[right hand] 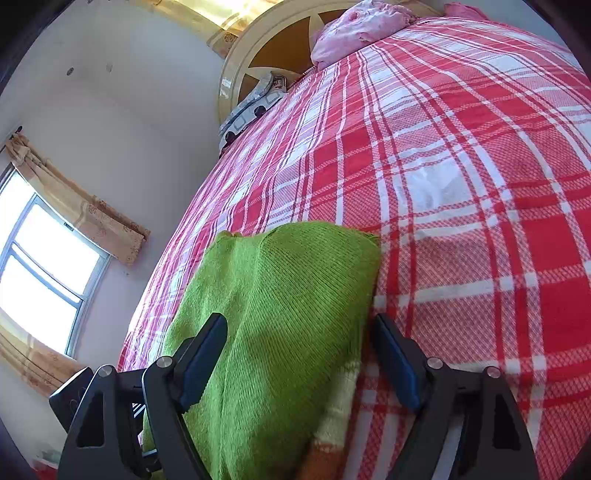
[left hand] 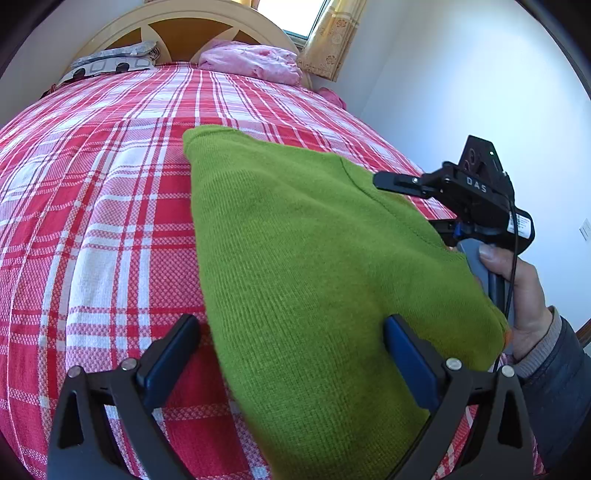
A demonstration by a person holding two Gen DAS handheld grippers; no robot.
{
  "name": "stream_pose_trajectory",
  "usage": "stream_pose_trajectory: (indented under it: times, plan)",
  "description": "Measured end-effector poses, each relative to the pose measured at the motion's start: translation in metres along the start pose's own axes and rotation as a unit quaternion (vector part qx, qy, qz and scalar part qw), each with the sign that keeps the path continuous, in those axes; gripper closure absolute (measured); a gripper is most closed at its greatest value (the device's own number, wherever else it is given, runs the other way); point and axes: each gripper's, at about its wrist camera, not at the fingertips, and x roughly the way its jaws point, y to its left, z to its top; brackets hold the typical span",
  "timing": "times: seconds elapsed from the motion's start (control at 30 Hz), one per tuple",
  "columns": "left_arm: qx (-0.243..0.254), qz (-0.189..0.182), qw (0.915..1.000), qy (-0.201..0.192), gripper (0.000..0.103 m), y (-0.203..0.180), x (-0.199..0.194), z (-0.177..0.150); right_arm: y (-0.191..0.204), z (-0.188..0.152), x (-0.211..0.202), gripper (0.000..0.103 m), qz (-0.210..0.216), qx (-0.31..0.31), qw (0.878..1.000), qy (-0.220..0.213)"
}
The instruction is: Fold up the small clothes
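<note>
Ribbed green knit sweater (left hand: 295,258) lies folded on my plaid woven bedspread (left hand: 92,221), centre frame; left gripper (left hand: 291,354) and right gripper (right hand: 299,354) both spread wide, gripping nothing.

Bed (left hand: 110,192): covered edge to edge by a red-and-white plaid cover; round-topped wooden headboard (left hand: 177,29) at the far end.
Green knit garment (left hand: 295,266): folded, lying flat on the cover near the bed's right edge; a pale yellow and orange band shows at its near end in the right wrist view.
Pink bundle (left hand: 255,61): crumpled cloth on the bed by the headboard.
Patterned pillow (left hand: 114,61): grey-white, at the headboard, beside the pink bundle.
</note>
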Motion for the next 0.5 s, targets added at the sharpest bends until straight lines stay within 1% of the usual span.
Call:
stream_pose_trajectory:
  times: [0.07, 0.1, 0.13, 0.2, 0.23, 0.37, 0.47, 0.5]
  plan:
    - [0.000, -0.001, 1.0000, 0.001, 0.000, 0.000, 0.000, 0.000, 0.000, -0.002, -0.001, 0.027, 0.000, -0.002, 1.000, 0.000]
    - [0.000, -0.001, 1.0000, 0.001, 0.000, 0.000, 0.000, 0.000, -0.002, -0.001, 0.000, 0.031, 0.004, 0.001, 1.000, -0.001]
    - [0.001, -0.001, 1.0000, 0.002, 0.000, -0.001, 0.000, 0.000, -0.003, 0.000, 0.001, 0.037, 0.010, 0.005, 1.000, 0.000]
    - [0.002, -0.002, 1.0000, 0.002, 0.000, -0.002, 0.001, 0.000, -0.008, 0.002, 0.003, 0.044, 0.023, 0.017, 1.000, 0.001]
    - [0.002, -0.003, 1.0000, 0.003, 0.000, -0.002, 0.002, 0.000, -0.011, 0.003, 0.003, 0.046, 0.032, 0.023, 0.999, 0.002]
    - [0.007, -0.006, 0.9999, 0.006, 0.000, -0.004, 0.003, 0.000, -0.009, 0.004, 0.007, 0.046, 0.034, 0.016, 0.999, 0.008]
    - [0.006, -0.016, 0.9998, 0.008, 0.000, -0.004, 0.003, 0.000, -0.007, 0.006, 0.012, 0.047, 0.034, 0.010, 0.999, 0.014]
    - [0.005, -0.022, 0.9997, 0.008, 0.001, -0.003, 0.003, 0.000, -0.007, 0.006, 0.012, 0.049, 0.036, 0.010, 0.999, 0.015]
